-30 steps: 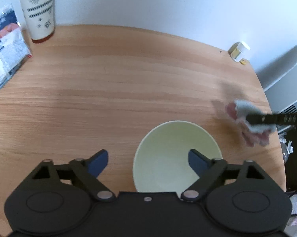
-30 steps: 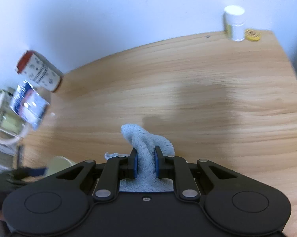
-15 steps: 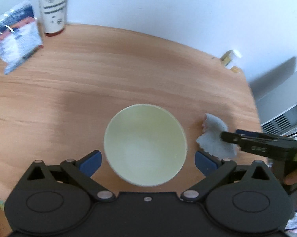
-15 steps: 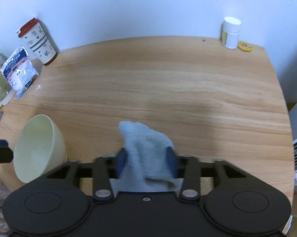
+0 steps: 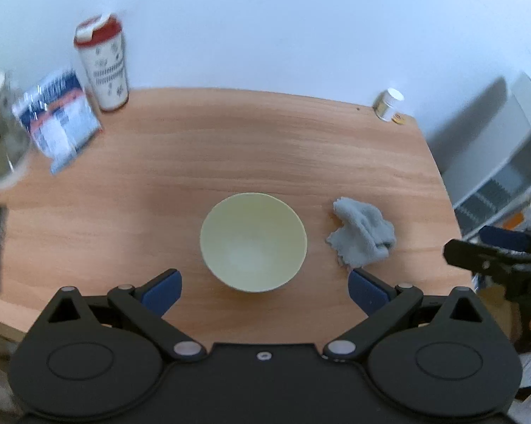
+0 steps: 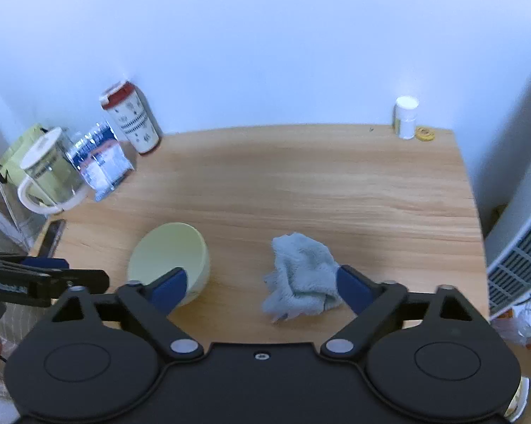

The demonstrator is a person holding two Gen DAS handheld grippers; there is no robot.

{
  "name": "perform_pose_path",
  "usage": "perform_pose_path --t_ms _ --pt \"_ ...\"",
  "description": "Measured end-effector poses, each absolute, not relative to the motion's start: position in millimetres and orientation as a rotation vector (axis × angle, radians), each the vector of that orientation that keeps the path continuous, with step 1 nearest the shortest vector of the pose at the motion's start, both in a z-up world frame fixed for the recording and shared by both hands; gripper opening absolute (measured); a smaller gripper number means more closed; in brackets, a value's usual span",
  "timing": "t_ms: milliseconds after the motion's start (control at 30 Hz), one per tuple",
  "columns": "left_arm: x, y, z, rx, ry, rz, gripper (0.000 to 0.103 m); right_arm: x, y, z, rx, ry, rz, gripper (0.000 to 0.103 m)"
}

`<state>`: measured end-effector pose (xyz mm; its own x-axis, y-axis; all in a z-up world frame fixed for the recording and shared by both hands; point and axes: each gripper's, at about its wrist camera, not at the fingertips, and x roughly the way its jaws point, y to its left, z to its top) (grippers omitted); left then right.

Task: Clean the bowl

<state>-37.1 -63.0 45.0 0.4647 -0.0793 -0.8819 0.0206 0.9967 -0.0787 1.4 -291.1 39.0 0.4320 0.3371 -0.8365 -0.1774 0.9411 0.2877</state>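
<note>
On the wooden desk (image 5: 265, 148), the pale cream round bowl (image 5: 253, 242) is the landmark: it stands upright, mouth up, near the front edge, with its inside showing no visible dirt, though the view is too soft to judge fine residue. Just to the right of the bowl, apart from it, lies a crumpled grey terry cloth (image 5: 362, 235), bunched and loose on the wood. Well behind the bowl to the left stand a white tumbler with a red lid (image 5: 102, 67) and a foil packet (image 5: 59, 123); well behind it to the right is a small white jar (image 5: 389, 104).

The left claw (image 5: 263, 288) hovers in front of the bowl with its blue pads spread wide, holding nothing. The right claw (image 6: 262, 282) hangs over the cloth, its jaws likewise wide apart and empty, one pad touching or just beside the cloth's right edge.

The bowl looks rigid, smooth and probably glazed or hard plastic, so slippery; its curved wall gives a poor flat surface, and the rim is the sensible place to pinch, one finger inside and one outside, gently, since ceramic would chip. It appears light enough for one claw. The cloth is soft, limp and grippy; a raised fold takes best.

This scene fits either a cloth waiting to be used or one laid down after wiping.
</note>
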Motion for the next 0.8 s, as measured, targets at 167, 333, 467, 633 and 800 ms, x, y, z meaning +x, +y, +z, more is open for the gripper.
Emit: perform_pose_path --t_ms 167,333,467,633,800 --pt "-48.3 -66.1 52.7 0.021 1.069 -0.063 0.102 -28.0 -284.5 71.2 0.186 1.048 0.284 0.098" --pt "-53.1 -64.5 49.3 0.02 1.085 -0.103 0.102 -37.7 -273.9 69.7 0.181 1.04 0.248 0.099" --pt "-52.0 -54.5 49.6 0.018 1.083 -0.093 0.102 -45.7 -265.0 69.0 0.176 1.031 0.22 0.099" --pt "-50.2 -47.5 48.5 0.028 1.089 -0.101 0.102 -49.7 -250.8 71.7 0.16 1.013 0.226 0.099" --pt "-49.9 -43.5 51.8 0.054 1.061 -0.104 0.102 -49.9 -239.9 71.9 0.142 1.014 0.227 0.099"
